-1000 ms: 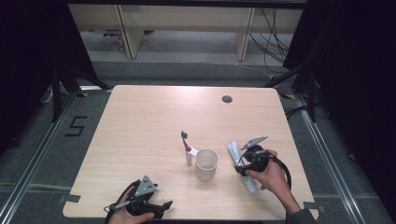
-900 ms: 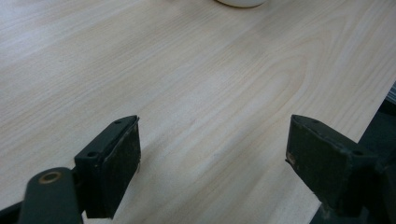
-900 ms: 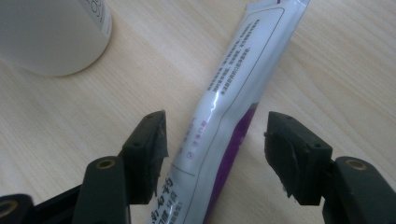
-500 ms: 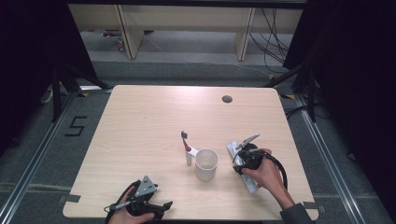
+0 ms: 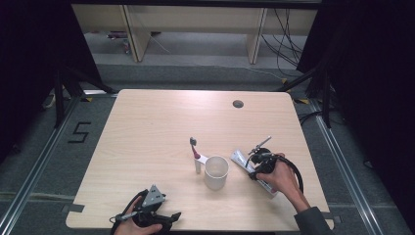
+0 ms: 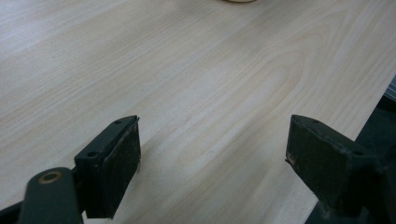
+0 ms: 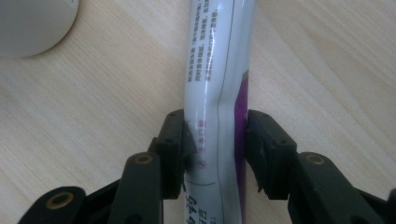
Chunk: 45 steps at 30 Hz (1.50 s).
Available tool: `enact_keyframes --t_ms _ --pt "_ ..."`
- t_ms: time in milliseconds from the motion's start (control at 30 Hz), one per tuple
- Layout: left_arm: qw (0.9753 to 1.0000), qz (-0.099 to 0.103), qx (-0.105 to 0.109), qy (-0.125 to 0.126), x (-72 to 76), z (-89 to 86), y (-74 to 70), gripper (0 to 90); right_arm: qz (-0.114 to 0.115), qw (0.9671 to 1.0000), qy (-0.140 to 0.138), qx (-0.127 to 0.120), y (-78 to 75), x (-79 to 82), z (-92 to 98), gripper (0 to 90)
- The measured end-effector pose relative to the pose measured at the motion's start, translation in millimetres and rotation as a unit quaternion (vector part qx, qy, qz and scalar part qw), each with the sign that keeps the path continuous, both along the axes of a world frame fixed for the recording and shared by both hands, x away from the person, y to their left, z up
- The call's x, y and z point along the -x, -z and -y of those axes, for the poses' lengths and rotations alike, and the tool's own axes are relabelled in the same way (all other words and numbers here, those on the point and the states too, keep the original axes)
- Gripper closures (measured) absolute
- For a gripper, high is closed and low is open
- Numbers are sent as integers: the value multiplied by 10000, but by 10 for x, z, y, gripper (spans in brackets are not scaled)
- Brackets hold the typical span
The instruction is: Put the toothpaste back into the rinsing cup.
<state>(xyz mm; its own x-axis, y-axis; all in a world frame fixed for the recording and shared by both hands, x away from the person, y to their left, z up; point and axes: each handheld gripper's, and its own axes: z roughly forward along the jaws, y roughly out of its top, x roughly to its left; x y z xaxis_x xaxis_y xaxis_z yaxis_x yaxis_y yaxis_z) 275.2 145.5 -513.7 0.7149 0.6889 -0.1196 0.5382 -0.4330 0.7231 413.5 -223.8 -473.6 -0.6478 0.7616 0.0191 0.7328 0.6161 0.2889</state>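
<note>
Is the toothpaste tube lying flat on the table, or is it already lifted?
Lying flat, it seems. The right gripper has its jaws closed on the toothpaste tube, whose body rests along the table.

One cup (image 5: 216,172), one toothbrush (image 5: 195,152), one toothpaste tube (image 5: 242,160).

left gripper (image 6: 212,163): jaws spread wide, nothing between them, held low in the left hand (image 5: 139,226) | right gripper (image 7: 215,144): jaws closed in from both sides, pads pressing what lies between them | right hand (image 5: 284,178): wrapped round the gripper body, forearm angled inward
</note>
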Motion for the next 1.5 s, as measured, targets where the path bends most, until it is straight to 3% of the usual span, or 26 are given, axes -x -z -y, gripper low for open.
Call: enact_keyframes --t_ms 33,133,233,267,400,600,633,667,767,900,933,1033,1100,1133,1300,1333,1400,1433,1467,1500 --pt "10000 -2 40 -26 0 9 5 176 63 9998 -177 23 8 -29 7 604" --pt "10000 -13 -25 42 8 6 3 176 -213 9996 -65 172 -28 -57 -25 621" --pt "10000 -12 -44 36 3 9 4 176 -357 9987 -210 296 -40 -121 -32 640" --pt "10000 1 -54 33 4 11 8 176 -309 9986 -318 289 -34 -148 -30 648" --pt "10000 -16 -7 64 4 19 12 178 -392 9971 -407 515 -80 -205 -42 753" --pt "10000 -35 50 6 13 31 19 179 -602 9951 -524 591 -69 -267 -53 755" --pt "9999 -18 -70 71 11 18 11 180 -586 9943 -616 639 -61 -280 -48 756" --pt "9999 -23 -95 90 10 16 11 182 -724 9942 -477 642 -72 -272 -75 756" --pt "9999 -18 -89 62 7 19 10 184 -673 9929 -680 706 -48 -300 -65 757" --pt "9999 -17 -102 88 2 15 18 189 -834 9921 -536 763 -53 -300 -102 758" --pt "9999 -8 -87 78 0 17 20 190 -859 9913 -609 784 -55 -313 -100 758" --pt "9999 -42 -44 100 15 22 12 192 -825 9905 -600 927 -42 -320 -119 759" --pt "9999 -38 -47 79 11 25 14 192 -959 9891 -541 976 -49 -327 -145 760" --pt "9999 -41 -52 88 13 25 14 192 -958 9886 -666 949 -44 -342 -142 760" --pt "9999 -26 -76 115 11 29 15 194 -1092 9868 -568 1050 -33 -343 -178 760" --pt "9999 -25 -99 106 16 29 16 193 -978 9870 -683 1077 -22 -362 -162 760" --pt "9997 -19 -138 180 16 24 14 195 -1069 9867 -599 1071 -24 -347 -186 760" --pt "9999 -6 -124 113 14 28 16 196 -1004 9861 -627 1169 -21 -355 -181 760" --pt "9998 -3 -133 120 9 26 15 196 -1114 9860 -625 1069 -24 -354 -189 761" --pt "9999 -11 -103 103 16 30 14 196 -1060 9854 -773 1085 -12 -364 -174 761"
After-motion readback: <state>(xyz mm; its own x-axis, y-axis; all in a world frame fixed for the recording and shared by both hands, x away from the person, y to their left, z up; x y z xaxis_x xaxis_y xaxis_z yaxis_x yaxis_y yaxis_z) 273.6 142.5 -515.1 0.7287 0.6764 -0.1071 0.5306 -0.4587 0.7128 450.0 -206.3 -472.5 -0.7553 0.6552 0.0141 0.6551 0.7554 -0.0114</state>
